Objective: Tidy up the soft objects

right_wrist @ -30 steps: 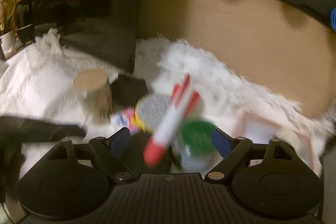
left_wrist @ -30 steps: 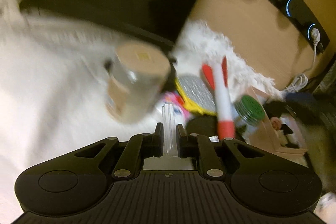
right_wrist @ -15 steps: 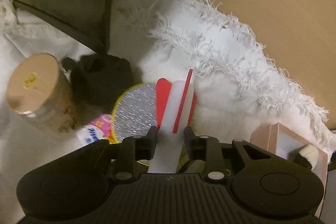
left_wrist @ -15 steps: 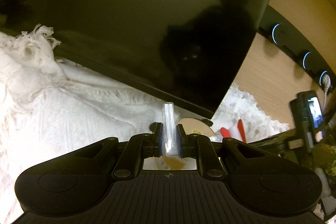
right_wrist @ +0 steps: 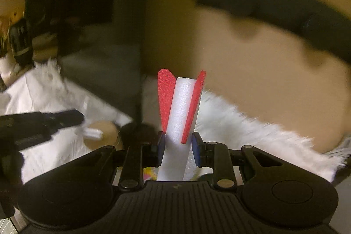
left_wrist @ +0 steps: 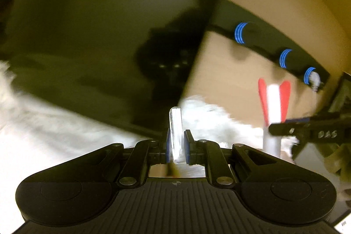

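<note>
Foam rocket [right_wrist: 179, 122], white with red fins, stands almost upright between the right gripper [right_wrist: 178, 147] pads, its long axis running straight out along the fingers, fins at the far end and the nose hidden below the gripper body. Those jaws have just been closing and are now clamped on the white shaft. From the other side it shows the same way: the foam rocket [left_wrist: 273, 106] rises fin-up, well apart from and to the right of the left gripper [left_wrist: 176, 146], lifted clear of the fluffy white rug [right_wrist: 252, 126].

The left gripper has its jaws pressed together on a thin clear piece [left_wrist: 175, 128] (plastic or glass, too blurred to tell), which also points forward along the fingers.

So the right hand alone carries the rocket, and I'd judge the coming placement hinges on that upright pose: set down as is, it would land nose first, so it likely needs tipping or a slot to drop into.
</note>
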The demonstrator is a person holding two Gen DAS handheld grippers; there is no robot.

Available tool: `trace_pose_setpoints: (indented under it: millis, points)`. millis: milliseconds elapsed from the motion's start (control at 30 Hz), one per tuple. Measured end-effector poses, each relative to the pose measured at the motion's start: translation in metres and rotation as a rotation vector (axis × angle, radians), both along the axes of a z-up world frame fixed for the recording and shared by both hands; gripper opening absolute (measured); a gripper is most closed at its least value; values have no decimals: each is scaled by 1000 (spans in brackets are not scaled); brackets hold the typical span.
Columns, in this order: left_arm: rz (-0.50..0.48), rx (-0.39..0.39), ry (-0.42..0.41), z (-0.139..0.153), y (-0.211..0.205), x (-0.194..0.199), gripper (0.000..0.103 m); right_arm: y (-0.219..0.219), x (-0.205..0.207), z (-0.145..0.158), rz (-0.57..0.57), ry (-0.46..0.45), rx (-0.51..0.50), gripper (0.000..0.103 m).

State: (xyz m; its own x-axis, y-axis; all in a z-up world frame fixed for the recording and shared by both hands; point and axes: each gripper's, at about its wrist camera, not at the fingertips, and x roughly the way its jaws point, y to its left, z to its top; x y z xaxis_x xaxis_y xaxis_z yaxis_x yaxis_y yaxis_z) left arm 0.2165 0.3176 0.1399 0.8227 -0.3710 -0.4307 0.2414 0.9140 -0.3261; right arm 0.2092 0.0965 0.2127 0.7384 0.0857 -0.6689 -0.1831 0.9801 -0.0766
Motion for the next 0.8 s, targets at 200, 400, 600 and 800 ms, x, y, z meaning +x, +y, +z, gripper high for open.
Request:
trace_pose_setpoints:
  millis: [200, 400, 600, 800]
  points:
    - [-138, 23, -51, 30, -72, 2, 15, -65, -53, 27, -121, -103, -18, 26]
    - [-316, 31, -11, 31, -164, 10, 15, -134, -100, 14, -282, -101, 17, 26]
    - [-459, -2, 88, 9, -253, 22, 18, -174, -137, 1, -360, -86, 12, 26]
    - [-486, 144, 126, -38, -313, 25, 20, -199, -154, -11, -376, -75, 1, 26]
